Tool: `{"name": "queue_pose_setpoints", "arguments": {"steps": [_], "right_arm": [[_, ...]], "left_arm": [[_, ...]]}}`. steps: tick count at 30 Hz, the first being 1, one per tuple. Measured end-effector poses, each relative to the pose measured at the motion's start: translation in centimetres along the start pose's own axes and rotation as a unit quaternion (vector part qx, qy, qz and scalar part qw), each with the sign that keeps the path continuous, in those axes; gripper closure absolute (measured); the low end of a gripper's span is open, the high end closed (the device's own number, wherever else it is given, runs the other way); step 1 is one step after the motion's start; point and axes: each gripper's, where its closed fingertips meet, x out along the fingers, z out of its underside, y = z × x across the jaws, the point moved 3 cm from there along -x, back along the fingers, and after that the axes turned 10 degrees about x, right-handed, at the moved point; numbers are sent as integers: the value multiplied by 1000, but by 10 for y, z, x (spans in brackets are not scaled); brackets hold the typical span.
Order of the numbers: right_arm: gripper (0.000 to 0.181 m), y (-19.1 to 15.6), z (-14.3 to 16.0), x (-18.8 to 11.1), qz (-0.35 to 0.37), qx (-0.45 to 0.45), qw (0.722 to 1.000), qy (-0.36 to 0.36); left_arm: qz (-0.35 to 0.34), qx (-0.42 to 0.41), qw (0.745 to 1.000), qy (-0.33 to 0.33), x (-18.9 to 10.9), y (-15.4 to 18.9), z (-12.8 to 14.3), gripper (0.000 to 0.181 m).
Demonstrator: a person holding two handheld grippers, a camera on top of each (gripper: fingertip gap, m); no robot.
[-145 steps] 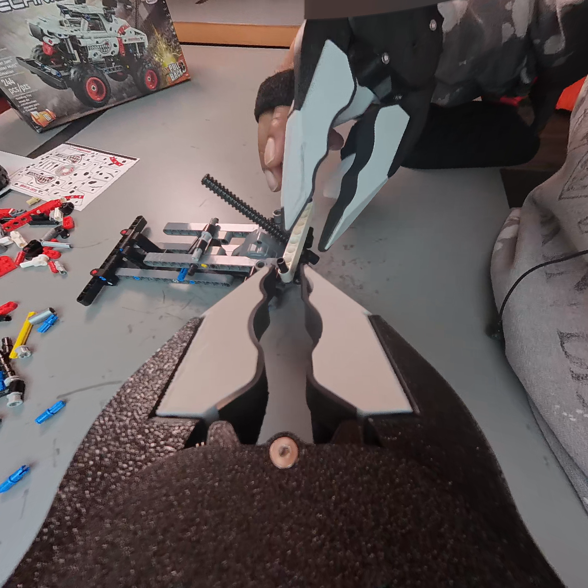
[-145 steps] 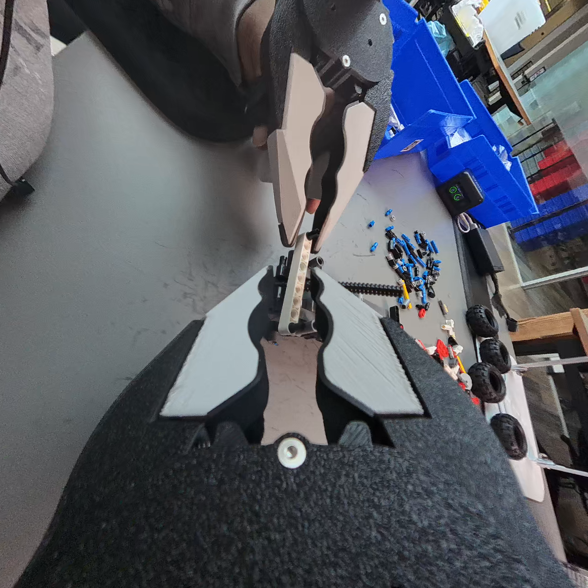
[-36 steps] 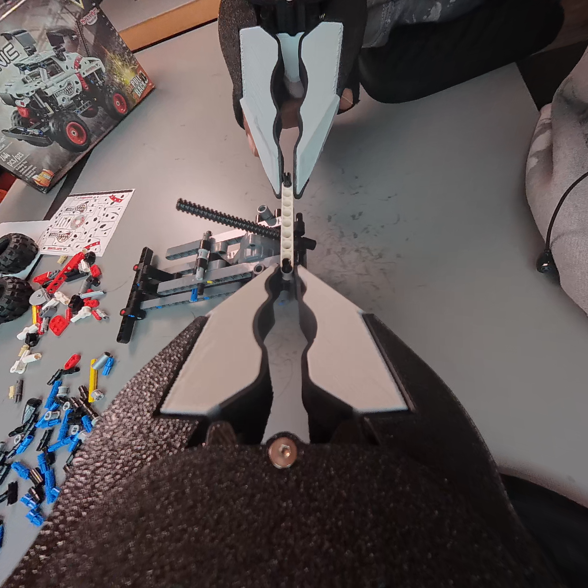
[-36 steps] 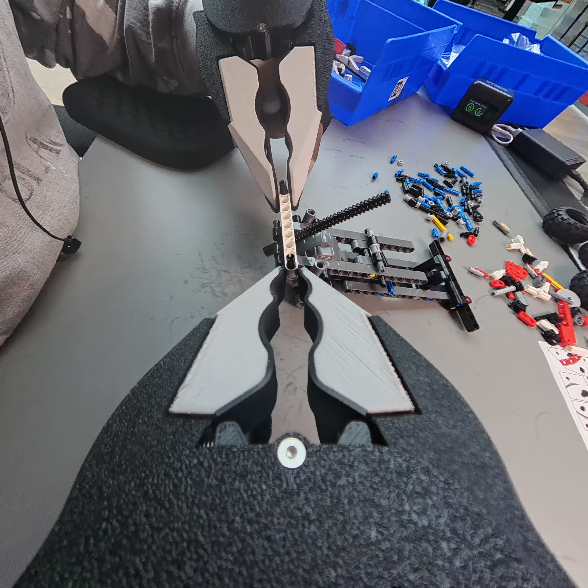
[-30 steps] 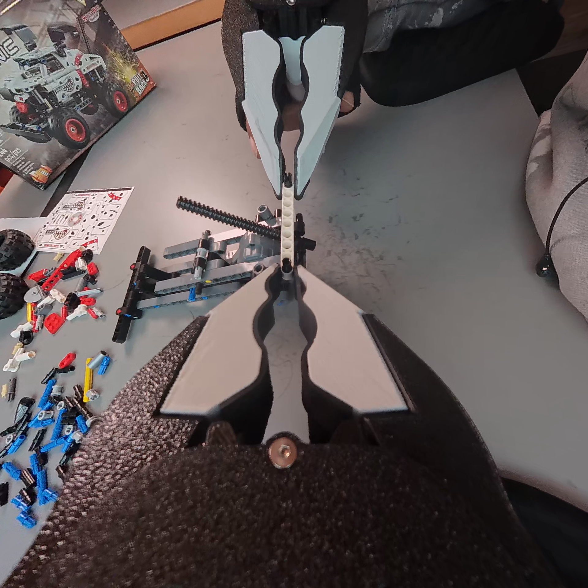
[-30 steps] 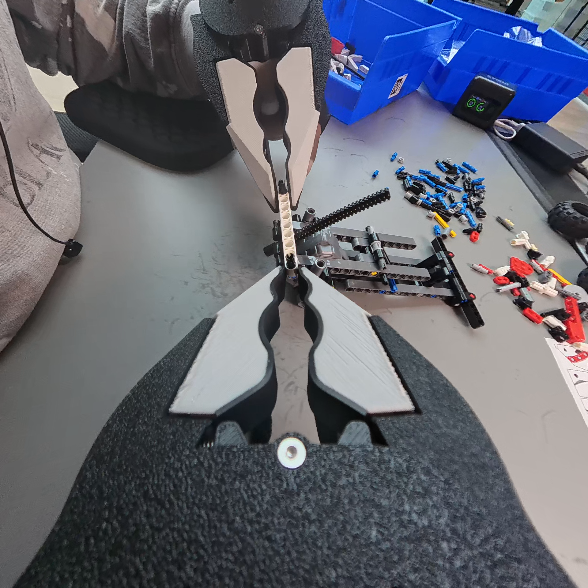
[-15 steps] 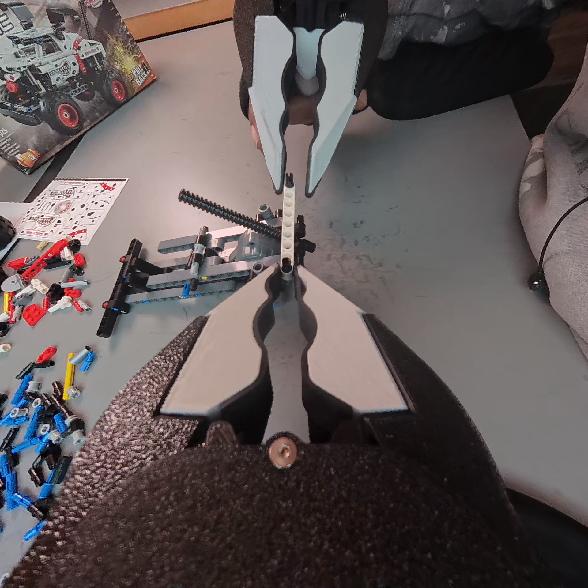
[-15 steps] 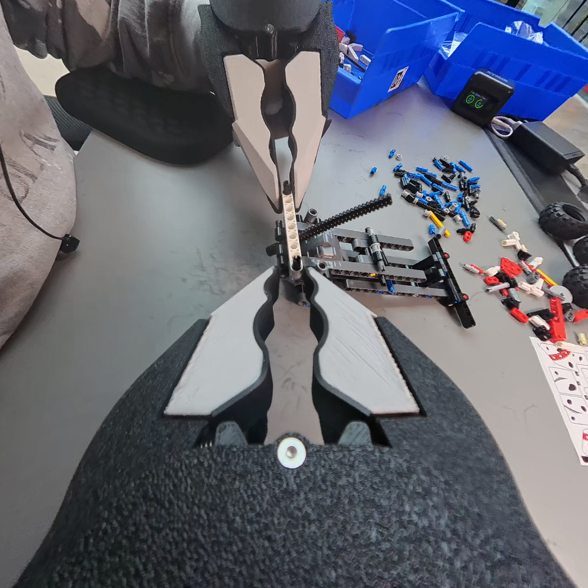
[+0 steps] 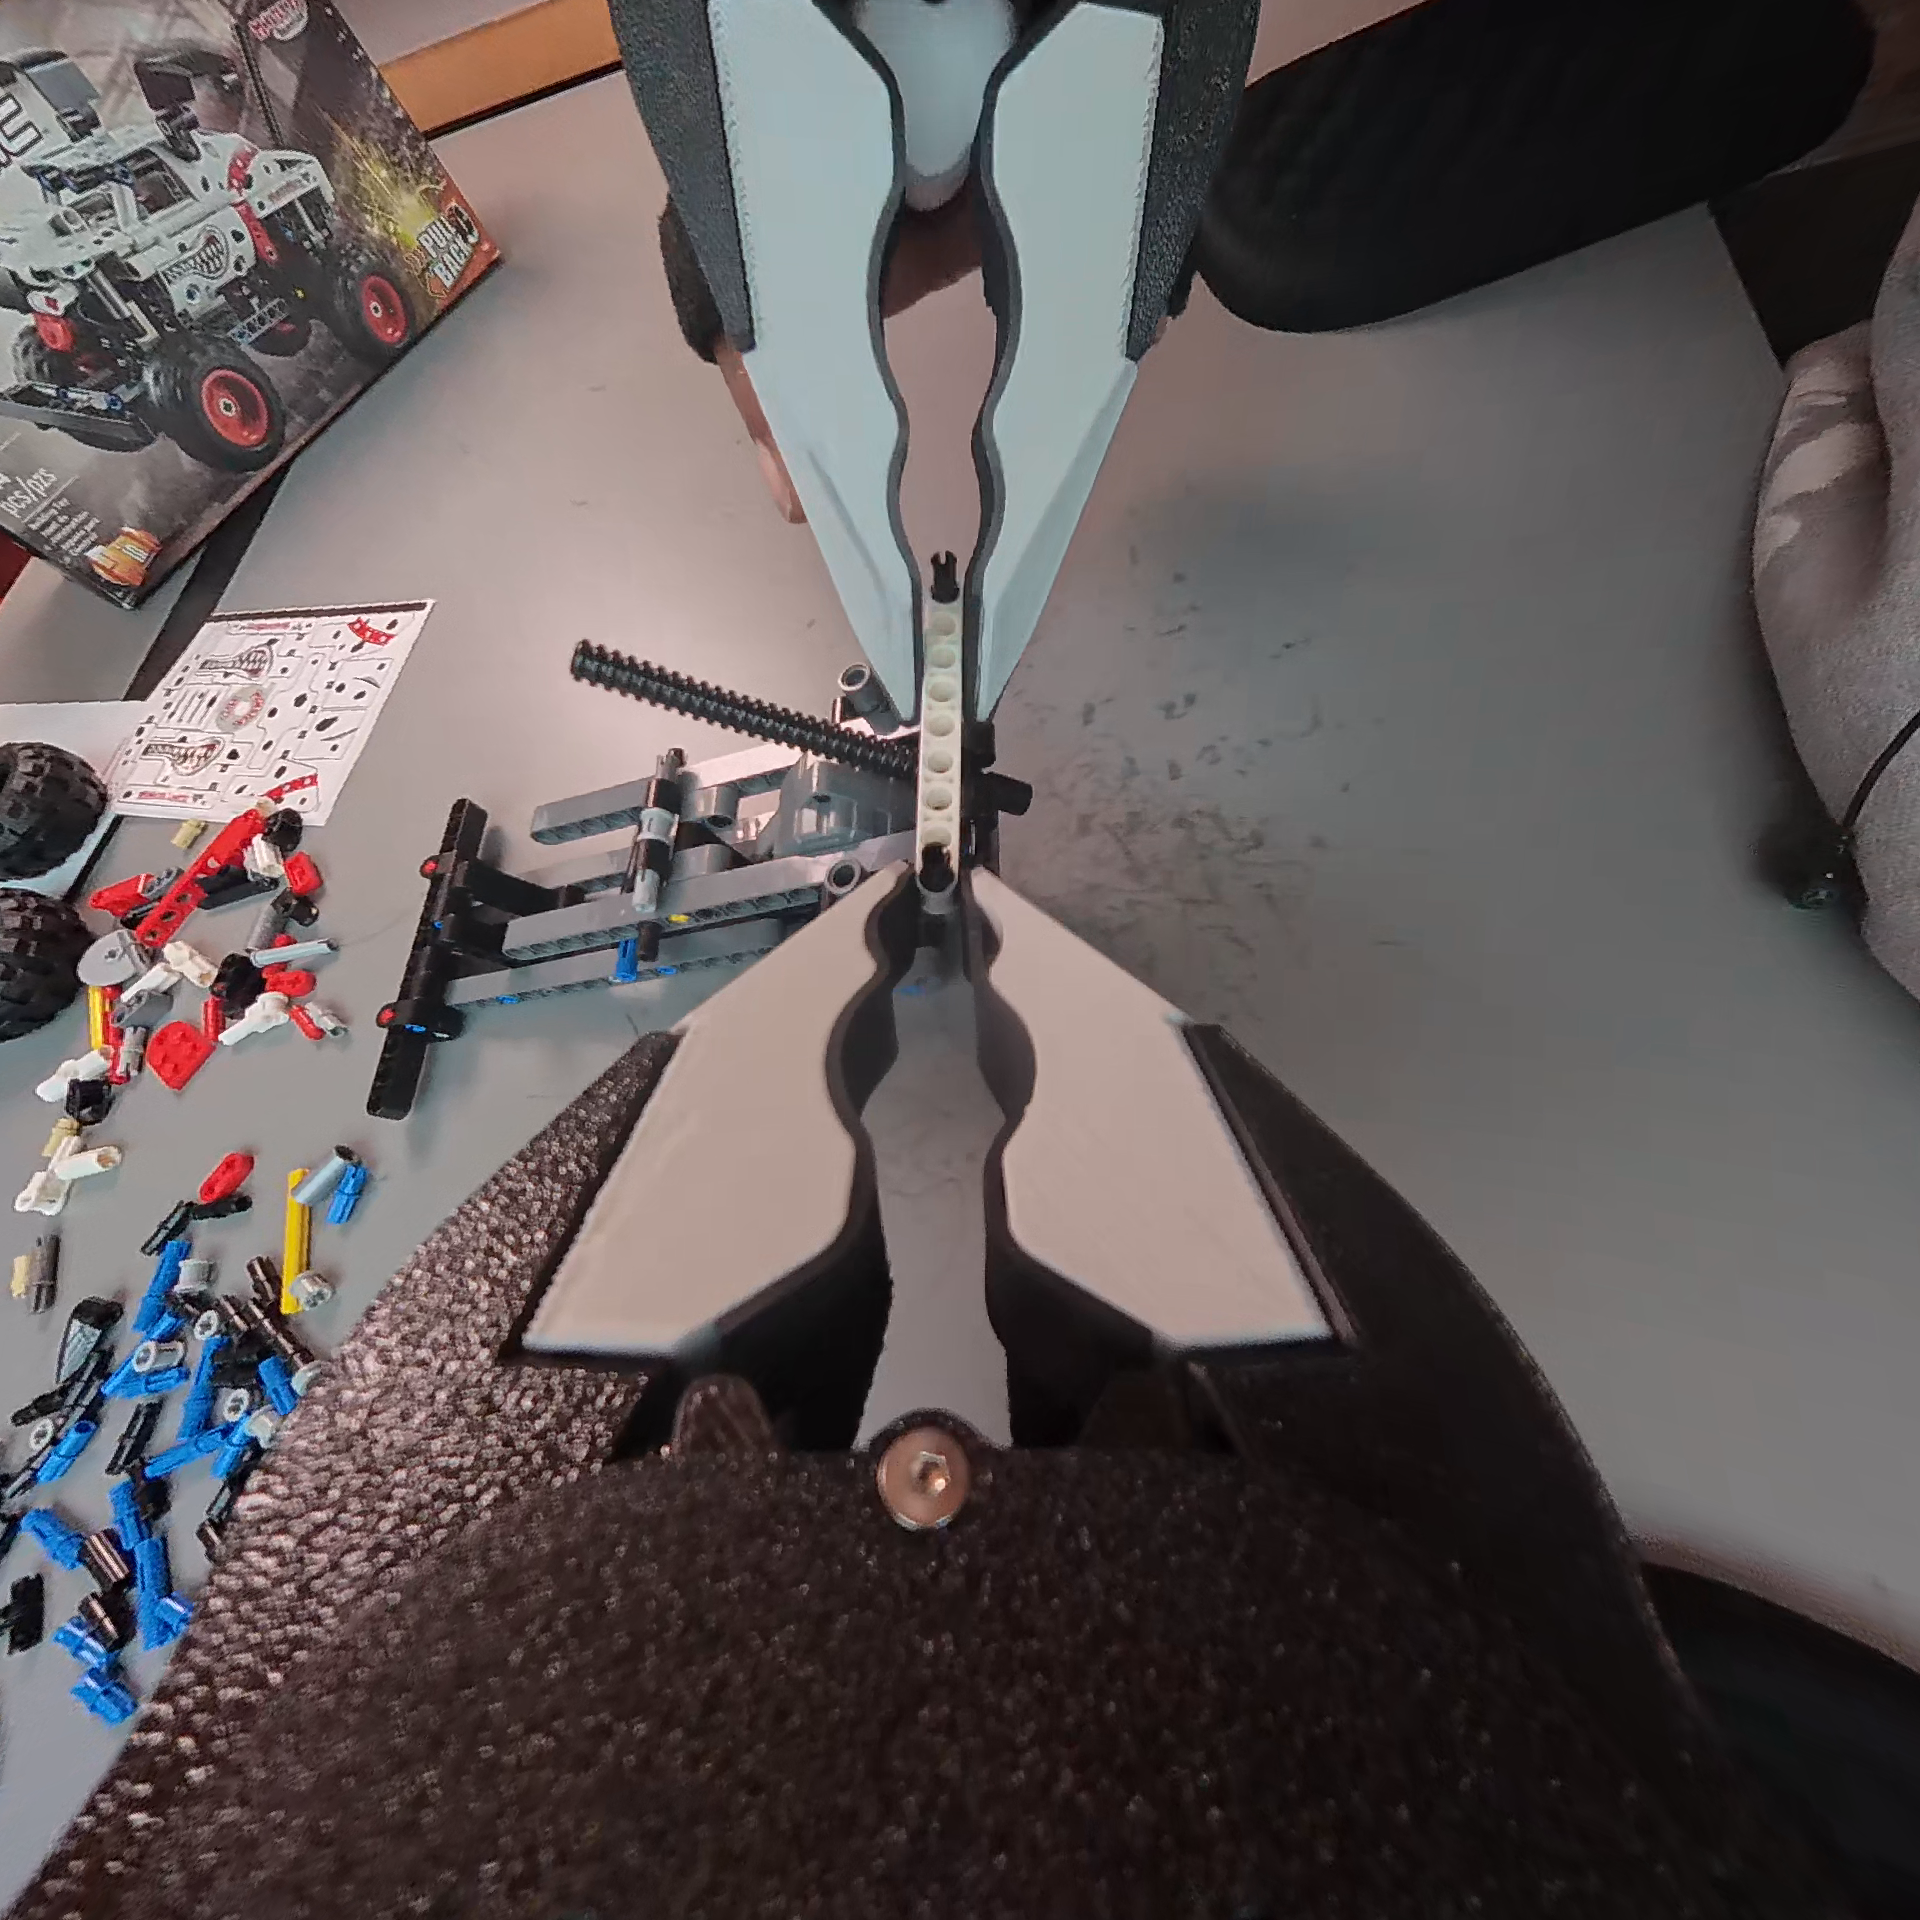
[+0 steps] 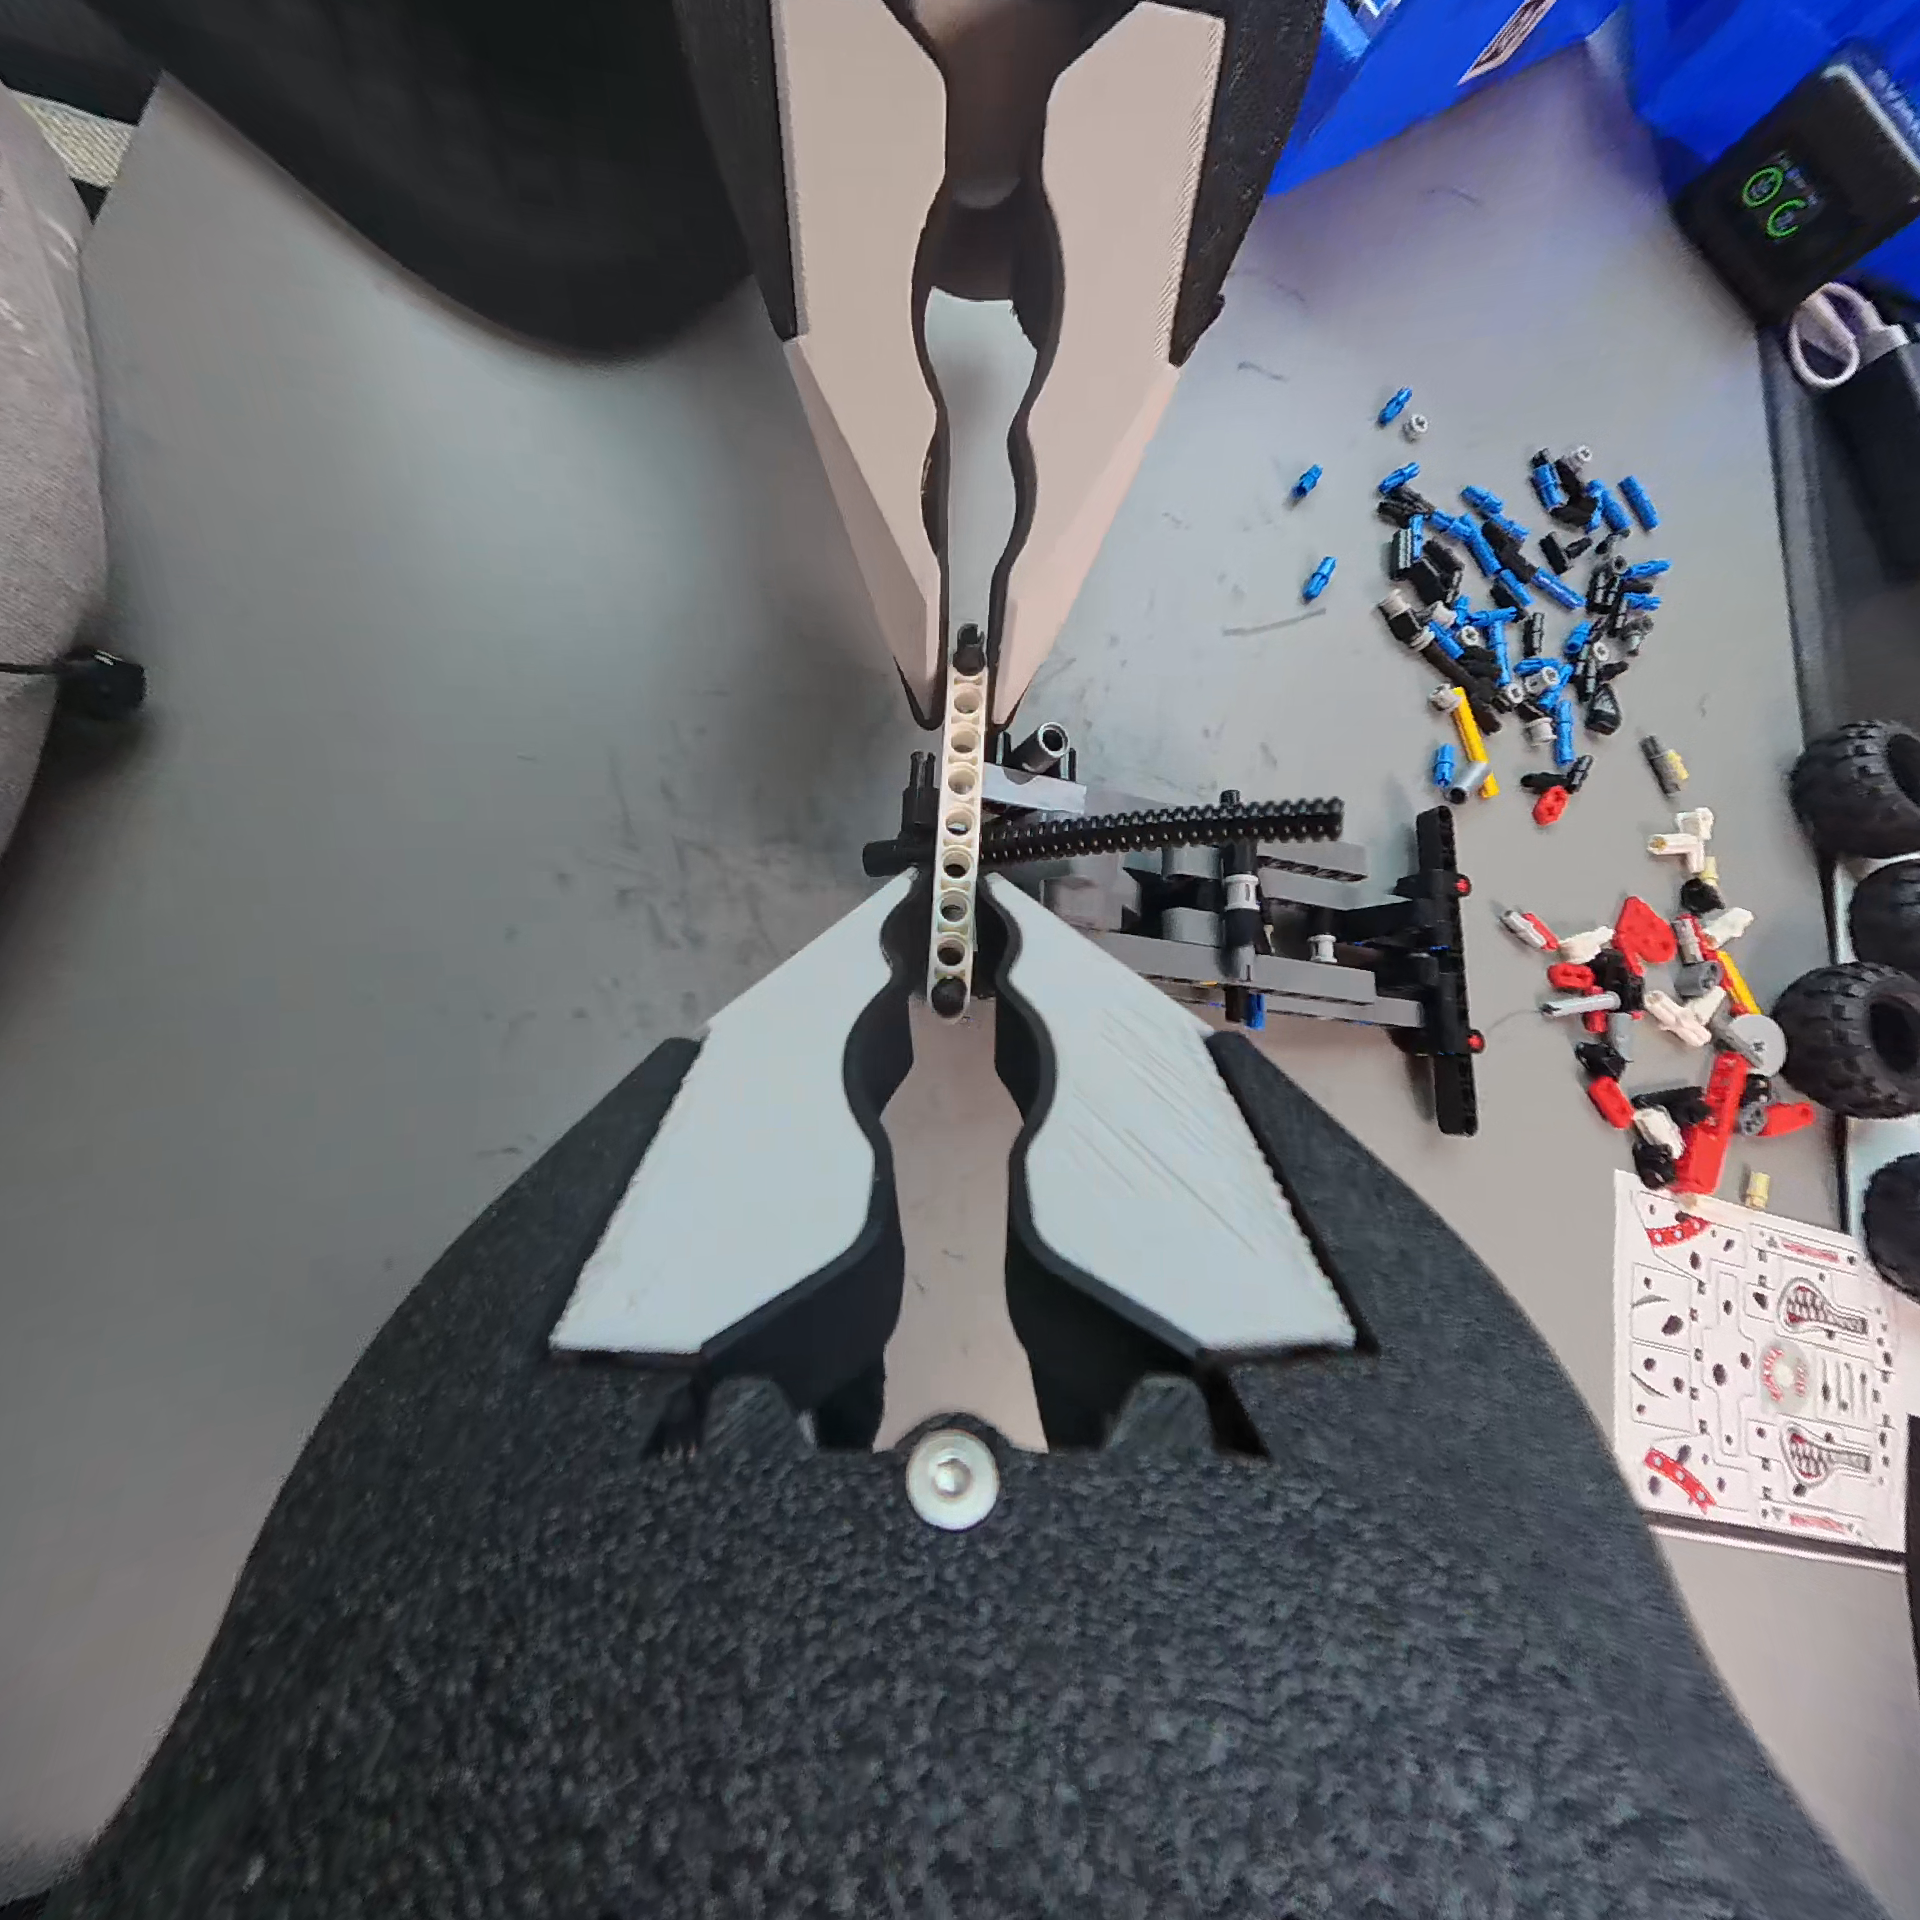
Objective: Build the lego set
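A white holed beam (image 9: 940, 748) stands on edge at the right end of the grey and black chassis (image 9: 665, 883) on the grey table. My left gripper (image 9: 935, 899) is shut on the beam's near end. My right gripper (image 9: 943, 696) comes from the far side, shut on the beam's far half. In the right wrist view the beam (image 10: 961, 821) runs between my right gripper (image 10: 951, 914) and the left gripper (image 10: 964, 696), with the chassis (image 10: 1299, 935) to the right. A black ribbed rod (image 10: 1164, 826) crosses the chassis.
The set's box (image 9: 208, 260) and a sticker sheet (image 9: 270, 707) lie far left. Loose blue, black and red pieces (image 10: 1507, 592) and black tyres (image 10: 1860, 1039) lie beside the chassis. Blue bins (image 10: 1455, 62) and a black device (image 10: 1787, 197) stand behind. Grey clothing (image 9: 1849, 623) with a cable borders the table. Only a small space, under 4 cm, lies between the two pairs of fingers.
My right gripper let go of the beam's far tip, slid forward along the beam and closed on it again nearer the chassis. My left gripper kept its hold.
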Motion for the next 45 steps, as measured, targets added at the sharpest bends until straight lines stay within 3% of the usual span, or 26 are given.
{"name": "queue_pose_setpoints", "arguments": {"steps": [16, 31, 45], "right_arm": [[174, 2, 2, 0, 2, 26, 999, 36], [174, 6, 5, 2, -47, 61, 995, 71], [174, 4, 5, 1, -13, 48, 994, 98]], "left_arm": [[-3, -18, 1000, 7, 1, -2, 1, 172], [-5, -22, 1000, 4, 2, -3, 3, 172], [-7, -24, 1000, 2, 3, -3, 5, 172]]}}
